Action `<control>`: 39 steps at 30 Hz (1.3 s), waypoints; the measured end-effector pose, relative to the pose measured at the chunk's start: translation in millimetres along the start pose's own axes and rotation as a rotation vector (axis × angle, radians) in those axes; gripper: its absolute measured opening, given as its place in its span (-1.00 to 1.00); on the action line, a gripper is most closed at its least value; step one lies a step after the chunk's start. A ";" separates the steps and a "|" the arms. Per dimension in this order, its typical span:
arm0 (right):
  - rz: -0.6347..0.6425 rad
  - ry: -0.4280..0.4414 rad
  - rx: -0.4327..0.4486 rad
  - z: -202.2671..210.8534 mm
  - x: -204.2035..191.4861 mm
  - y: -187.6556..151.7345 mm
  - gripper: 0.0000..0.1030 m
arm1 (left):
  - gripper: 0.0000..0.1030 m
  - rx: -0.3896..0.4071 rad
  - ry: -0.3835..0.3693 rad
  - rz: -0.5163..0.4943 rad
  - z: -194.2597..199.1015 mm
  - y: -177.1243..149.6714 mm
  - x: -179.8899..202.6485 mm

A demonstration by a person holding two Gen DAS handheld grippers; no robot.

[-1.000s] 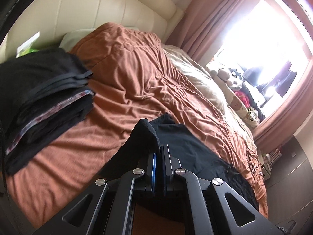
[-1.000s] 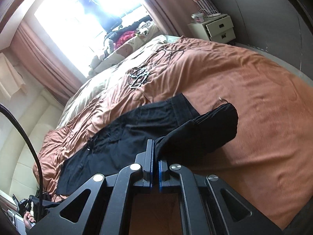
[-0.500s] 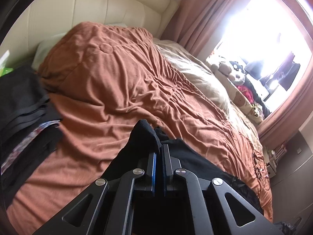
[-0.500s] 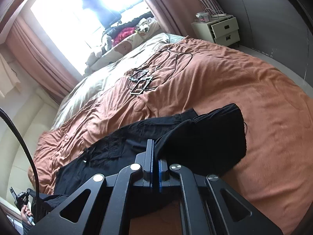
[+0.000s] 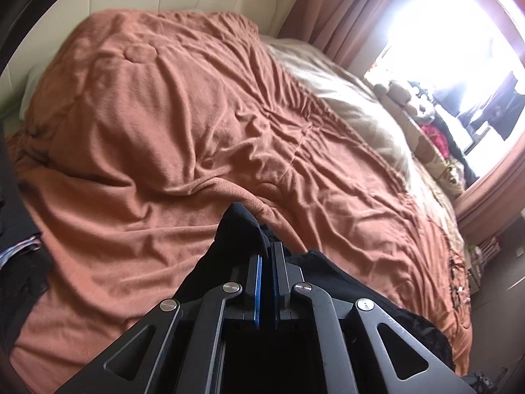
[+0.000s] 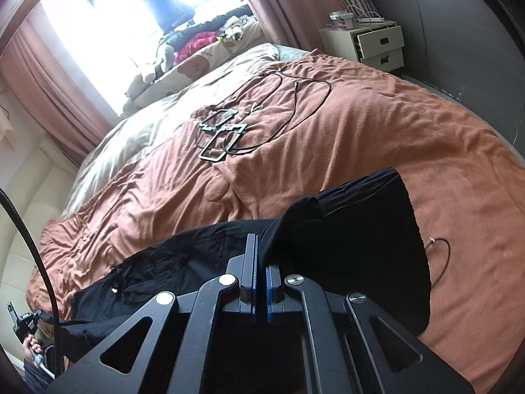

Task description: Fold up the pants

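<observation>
I have the left gripper [image 5: 266, 256] clamped on the black pants [image 5: 236, 229], the right gripper [image 6: 261, 252] clamped likewise, over the orange bedspread [image 6: 377, 124]; I read no writing.

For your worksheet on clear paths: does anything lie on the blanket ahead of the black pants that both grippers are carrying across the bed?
Nothing visible blocks the pants; the cables lie farther off on the blanket.

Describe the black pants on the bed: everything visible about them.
The black pants are soft, matte, wrinkled fabric lying along the near edge of the rust-orange blanket. One end is doubled over and lifted, pinched in the right hand-held gripper; another bunched fold is clamped in the left hand-held gripper. The rest lies crumpled on the blanket.
</observation>
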State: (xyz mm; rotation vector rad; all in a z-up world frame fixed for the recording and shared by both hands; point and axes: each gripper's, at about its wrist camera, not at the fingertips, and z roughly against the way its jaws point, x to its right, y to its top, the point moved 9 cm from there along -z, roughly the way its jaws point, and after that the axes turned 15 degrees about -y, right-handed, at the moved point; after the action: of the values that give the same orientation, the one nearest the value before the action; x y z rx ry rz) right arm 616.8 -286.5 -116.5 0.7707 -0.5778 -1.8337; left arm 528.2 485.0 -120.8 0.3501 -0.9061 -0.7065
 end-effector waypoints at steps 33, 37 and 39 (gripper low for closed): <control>0.125 -0.169 0.071 -59.2 -9.5 3.4 0.60 | 0.80 -0.095 0.158 -0.118 -68.2 -0.7 -14.7; 0.140 -0.135 0.061 -45.5 -0.5 -10.8 0.60 | 0.76 -0.114 0.151 -0.125 -46.6 -15.0 -20.0; 0.142 -0.119 0.049 -37.8 5.7 -20.8 0.59 | 0.61 -0.124 0.140 -0.118 -34.5 -24.4 -22.8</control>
State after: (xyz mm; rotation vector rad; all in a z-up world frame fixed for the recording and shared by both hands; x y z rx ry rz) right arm 630.0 -285.7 -158.0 0.6387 -0.7380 -1.7480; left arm 536.9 482.6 -167.9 0.3404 -0.7102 -0.8329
